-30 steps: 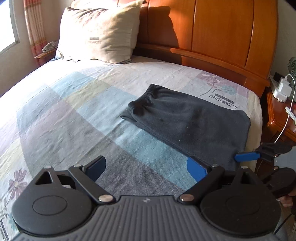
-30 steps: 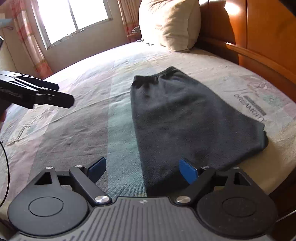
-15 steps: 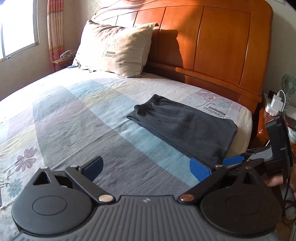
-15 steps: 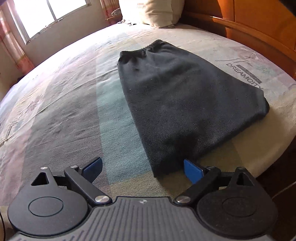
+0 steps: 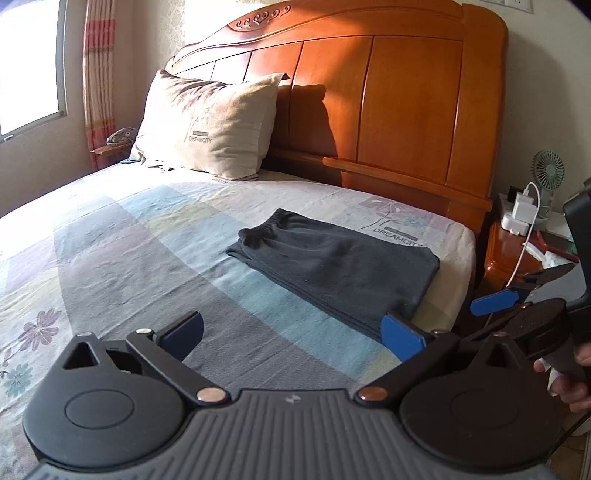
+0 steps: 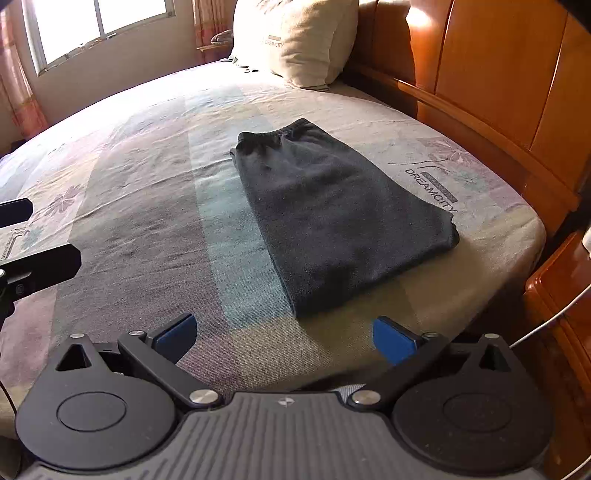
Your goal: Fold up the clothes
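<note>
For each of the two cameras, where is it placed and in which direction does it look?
Left wrist: sits on the left tool, open and empty, facing the wooden headboard across the bed; the right tool and some fingers show at right.
Right wrist: sits on the right tool, open and empty, looking along the bed toward the window; part of the left tool shows at left.
Shared: the folded dark grey garment, the beige pillow and the patterned bedsheet.

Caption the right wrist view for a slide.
Folded dark pants lie on the bed, open right tongs empty.
</note>
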Tool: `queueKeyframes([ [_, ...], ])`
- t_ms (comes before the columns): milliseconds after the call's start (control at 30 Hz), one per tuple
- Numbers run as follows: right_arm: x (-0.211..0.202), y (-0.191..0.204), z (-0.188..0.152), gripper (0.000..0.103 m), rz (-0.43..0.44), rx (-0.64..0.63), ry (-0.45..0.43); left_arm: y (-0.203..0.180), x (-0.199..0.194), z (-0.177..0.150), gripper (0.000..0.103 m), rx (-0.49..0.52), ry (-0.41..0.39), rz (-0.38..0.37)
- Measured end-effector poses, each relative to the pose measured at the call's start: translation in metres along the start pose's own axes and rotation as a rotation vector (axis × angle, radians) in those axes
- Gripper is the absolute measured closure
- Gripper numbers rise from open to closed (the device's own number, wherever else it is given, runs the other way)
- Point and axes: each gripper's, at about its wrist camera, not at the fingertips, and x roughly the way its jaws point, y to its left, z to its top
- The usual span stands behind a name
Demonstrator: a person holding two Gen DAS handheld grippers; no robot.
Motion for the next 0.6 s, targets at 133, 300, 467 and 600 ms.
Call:
queueKeyframes([
  [133,-0.014,0.0,-0.007,0.0,-0.012,0.011,-0.014,-0.003,-0.003,-0.001,0.001,-0.019,0.026,0.006],
  [300,-0.027,0.007,-0.014,0.0,-0.03,0.0,-0.017,-0.002,0.0,-0.005,0.001,-0.078,0.091,-0.031],
  [467,-0.039,0.011,-0.017,0.0,-0.02,0.012,-0.019,-0.009,-0.007,-0.006,0.001,-0.082,0.085,-0.029],
  [600,-0.044,0.013,-0.021,0.0,-0.022,0.027,-0.015,-0.011,-0.009,-0.004,0.001,-0.088,0.097,-0.021],
])
